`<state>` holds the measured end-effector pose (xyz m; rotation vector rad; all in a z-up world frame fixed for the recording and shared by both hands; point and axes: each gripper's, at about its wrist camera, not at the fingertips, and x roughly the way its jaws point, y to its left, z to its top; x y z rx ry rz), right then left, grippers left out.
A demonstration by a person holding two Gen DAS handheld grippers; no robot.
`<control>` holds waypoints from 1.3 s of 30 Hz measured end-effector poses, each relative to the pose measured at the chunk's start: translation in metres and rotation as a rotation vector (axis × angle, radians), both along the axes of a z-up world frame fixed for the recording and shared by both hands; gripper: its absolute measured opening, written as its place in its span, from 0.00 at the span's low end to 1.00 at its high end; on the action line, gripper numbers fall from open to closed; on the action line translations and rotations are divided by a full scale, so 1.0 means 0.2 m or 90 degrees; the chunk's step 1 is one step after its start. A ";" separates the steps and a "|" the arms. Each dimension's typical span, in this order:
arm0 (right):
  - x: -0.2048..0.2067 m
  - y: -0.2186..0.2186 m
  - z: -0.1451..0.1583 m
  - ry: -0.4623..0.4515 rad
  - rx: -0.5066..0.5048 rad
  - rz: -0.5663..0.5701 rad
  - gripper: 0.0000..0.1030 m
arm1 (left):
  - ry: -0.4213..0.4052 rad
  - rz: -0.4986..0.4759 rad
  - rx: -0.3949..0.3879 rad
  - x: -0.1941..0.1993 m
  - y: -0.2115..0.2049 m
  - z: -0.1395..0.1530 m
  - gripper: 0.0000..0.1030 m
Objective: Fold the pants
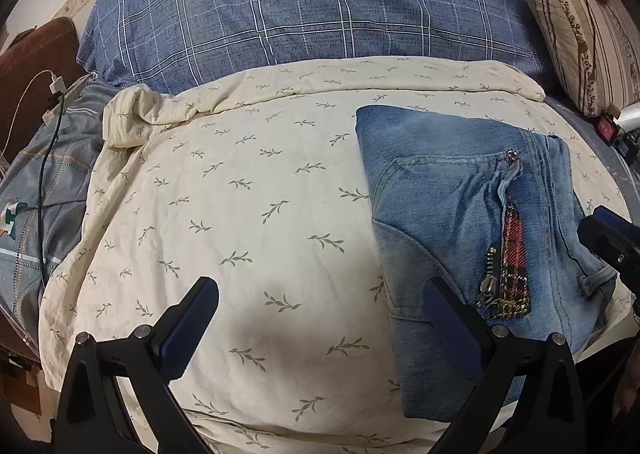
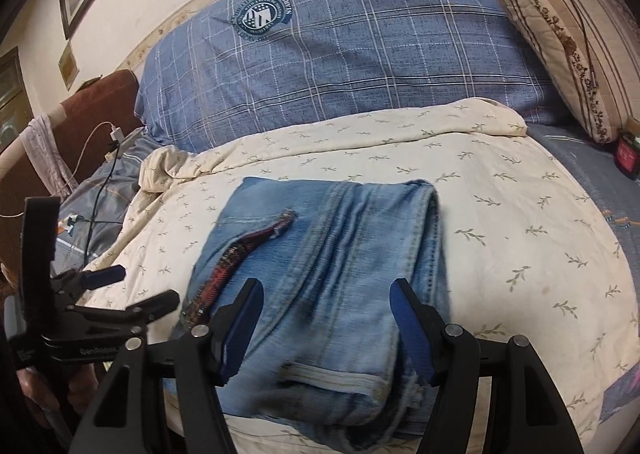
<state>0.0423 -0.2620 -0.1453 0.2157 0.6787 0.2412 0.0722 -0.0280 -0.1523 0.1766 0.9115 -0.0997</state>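
The light blue jeans [image 1: 460, 222] lie folded into a compact stack on the cream leaf-print quilt [image 1: 240, 214], with a red plaid zipper pocket on top. My left gripper [image 1: 320, 290] is open and empty, hovering over the quilt just left of the jeans; its right finger overlaps the stack's near left edge. In the right wrist view the jeans [image 2: 320, 274] lie straight ahead. My right gripper [image 2: 326, 290] is open and empty above their near end. The left gripper [image 2: 120, 286] shows at the left of that view.
A blue plaid pillow [image 1: 320, 14] lies behind the quilt. A beige striped cushion [image 1: 580, 46] stands at the back right. A charger cable [image 1: 48, 174] hangs at the left beside a brown headboard [image 2: 100, 110]. A red box [image 2: 626, 158] sits at the right.
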 end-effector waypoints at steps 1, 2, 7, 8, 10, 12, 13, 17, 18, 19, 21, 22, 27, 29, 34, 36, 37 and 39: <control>0.00 -0.02 0.00 0.001 0.001 -0.003 0.67 | 0.000 -0.001 0.001 0.00 -0.01 0.00 0.99; 0.00 -0.03 0.00 0.002 0.004 -0.007 0.67 | 0.000 -0.002 0.002 0.01 -0.01 0.00 0.99; 0.01 -0.11 -0.02 0.012 0.017 -0.022 0.67 | -0.002 -0.002 0.004 0.02 -0.03 0.00 0.99; 0.01 -0.12 -0.03 0.015 0.020 -0.025 0.67 | -0.002 -0.002 0.003 0.02 -0.03 0.01 0.99; 0.02 -0.14 -0.03 0.019 0.024 -0.028 0.67 | -0.002 0.000 0.003 0.03 -0.03 0.01 0.99; 0.03 -0.14 -0.04 0.021 0.025 -0.030 0.67 | -0.003 -0.001 0.006 0.02 -0.03 0.01 0.99; 0.03 -0.14 -0.04 0.023 0.025 -0.029 0.67 | -0.003 -0.001 0.006 0.02 -0.03 0.01 0.99; 0.03 -0.13 -0.04 0.025 0.019 -0.025 0.67 | -0.007 -0.003 0.006 0.02 -0.03 0.03 0.99; 0.03 -0.12 -0.05 0.026 0.018 -0.024 0.67 | -0.009 -0.002 0.006 0.01 -0.03 0.04 0.99; 0.03 -0.12 -0.05 0.027 0.017 -0.023 0.67 | -0.011 -0.002 0.005 0.01 -0.03 0.04 0.99; 0.03 -0.12 -0.05 0.027 0.016 -0.023 0.67 | -0.013 0.000 0.003 0.01 -0.02 0.05 0.99; 0.02 -0.12 -0.05 0.027 0.016 -0.024 0.67 | -0.013 0.001 0.002 0.01 -0.02 0.06 0.99; 0.03 -0.12 -0.06 0.034 0.016 -0.028 0.67 | -0.019 0.003 0.000 0.00 -0.01 0.08 0.99; 0.03 -0.12 -0.06 0.036 0.014 -0.029 0.67 | -0.020 0.004 -0.002 -0.01 0.00 0.08 0.99; 0.03 -0.12 -0.06 0.038 0.012 -0.028 0.67 | -0.020 0.005 -0.002 -0.01 0.00 0.08 0.99; 0.02 -0.11 -0.07 0.039 0.010 -0.028 0.67 | -0.018 0.007 -0.002 -0.01 0.00 0.08 0.99; 0.02 -0.11 -0.07 0.039 0.010 -0.027 0.67 | -0.017 0.007 -0.002 -0.01 0.00 0.07 0.99; 0.02 -0.11 -0.07 0.040 0.009 -0.025 0.67 | -0.015 0.008 -0.002 0.00 0.00 0.07 0.99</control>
